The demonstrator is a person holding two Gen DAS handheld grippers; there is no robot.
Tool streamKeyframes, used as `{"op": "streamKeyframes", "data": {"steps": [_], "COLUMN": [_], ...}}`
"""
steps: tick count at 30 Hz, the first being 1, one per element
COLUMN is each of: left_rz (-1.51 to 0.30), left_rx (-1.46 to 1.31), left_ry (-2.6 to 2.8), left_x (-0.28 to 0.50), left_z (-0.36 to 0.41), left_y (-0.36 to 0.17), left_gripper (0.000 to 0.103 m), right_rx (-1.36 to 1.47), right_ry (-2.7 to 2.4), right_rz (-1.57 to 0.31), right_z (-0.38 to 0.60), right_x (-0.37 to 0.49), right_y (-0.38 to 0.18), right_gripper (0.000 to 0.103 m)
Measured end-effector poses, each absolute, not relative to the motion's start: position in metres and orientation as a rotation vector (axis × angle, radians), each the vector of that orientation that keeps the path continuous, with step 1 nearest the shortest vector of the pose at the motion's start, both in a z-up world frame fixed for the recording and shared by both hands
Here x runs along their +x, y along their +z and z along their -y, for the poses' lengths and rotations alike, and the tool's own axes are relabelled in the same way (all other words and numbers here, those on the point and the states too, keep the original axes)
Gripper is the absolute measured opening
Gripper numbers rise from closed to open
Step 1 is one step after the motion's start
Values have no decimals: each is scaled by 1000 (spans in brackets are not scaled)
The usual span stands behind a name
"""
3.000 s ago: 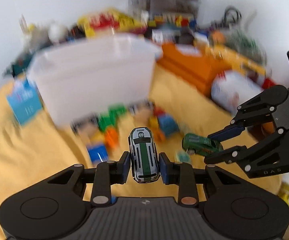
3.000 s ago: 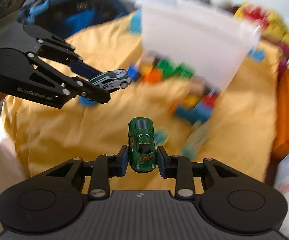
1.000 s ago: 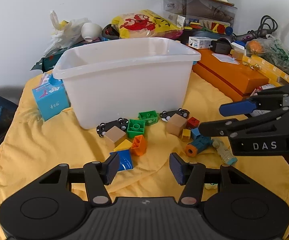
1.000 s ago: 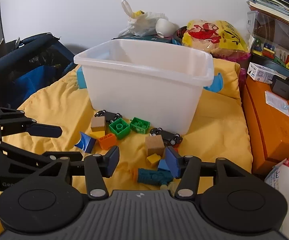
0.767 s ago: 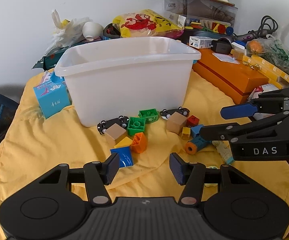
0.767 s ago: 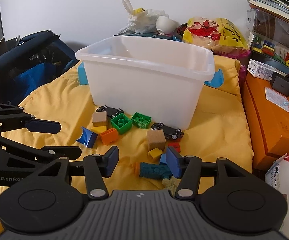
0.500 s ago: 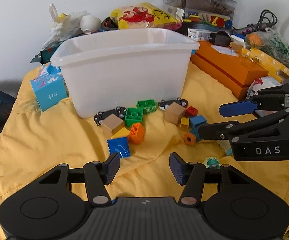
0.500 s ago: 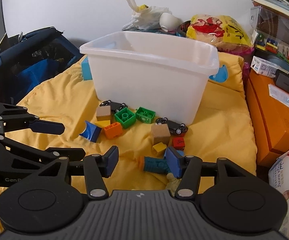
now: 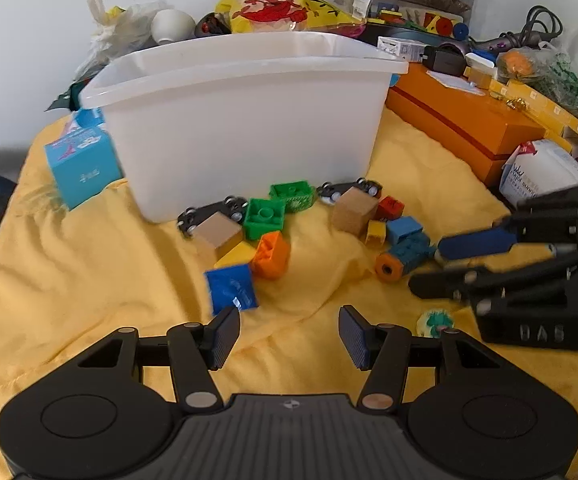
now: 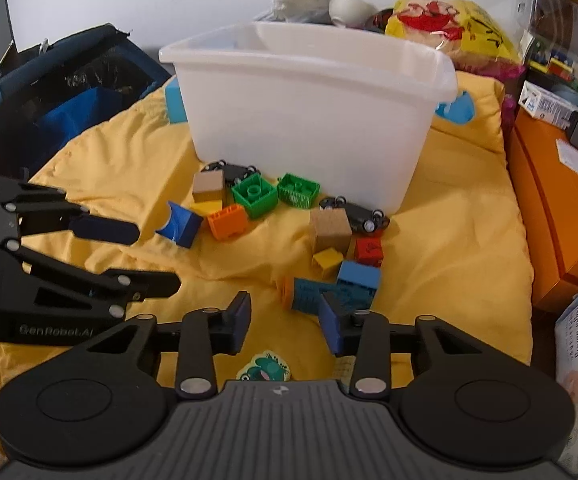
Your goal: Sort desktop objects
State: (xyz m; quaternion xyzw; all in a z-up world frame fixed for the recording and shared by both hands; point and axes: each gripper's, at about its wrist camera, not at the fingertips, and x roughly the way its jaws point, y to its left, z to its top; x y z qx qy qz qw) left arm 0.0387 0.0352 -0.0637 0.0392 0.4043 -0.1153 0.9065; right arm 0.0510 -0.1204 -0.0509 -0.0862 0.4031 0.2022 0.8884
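White plastic bin (image 10: 305, 120) on yellow cloth (image 10: 449, 248); blocks and two toy cars scattered along bin's front wall. Left gripper (image 9: 287, 330) spread, empty. Right gripper (image 10: 285, 320) jaws just closing, nothing between; teal cylinder (image 10: 309, 294) just beyond tips.

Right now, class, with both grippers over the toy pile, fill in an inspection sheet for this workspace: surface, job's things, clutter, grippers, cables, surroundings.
Surface: yellow cloth, wrinkled.
Job's things: white bin upright; blocks and two overturned toy cars loose in front of it, among them the blue block, orange block and teal cylinder.
Clutter: frog sticker flat on the cloth; light blue box beside the bin.
Grippers: left gripper open, empty; right gripper has just been closing, nothing between its pads.
Cables: dark cord coiled far right.
Surroundings: orange box, yellow snack bag, white wall.
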Motion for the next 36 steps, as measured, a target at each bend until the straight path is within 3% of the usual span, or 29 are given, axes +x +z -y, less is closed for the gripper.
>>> {"op": "streamKeyframes", "data": {"steps": [4,8,15,18,28,34,36], "left_rz": [-796,-828,-805,-801,-943,-1096,-1069], "left_rx": [94,171,408,414,-39,-358,-355], "left_ry": [-293,-322,-342,-349,-449,-465,-409], "left_x": [60,85,97,103,57,30,25], "left_z": [-27,-17,-6,-7,-40,-62,-69], "left_y": [-66,-77,-92,-92,-72,-101,-100], "left_gripper": [56,39,38,28,28,29,33], "right_rx": [-172,-171,-163,-159,-151,-161,-168], "right_ry": [407,383,361,352,343,356,371], "right_rz": [-846,-842,-849,-850,-842,-827,-827], "right_z": [125,132,141,143,145,140,135], "right_x": [52,53,55,56,51,47,45], "right_y": [-54,-53,-54,-54,-52,-50,-49], "right_gripper": [40,41,41,41,41,41,41]}}
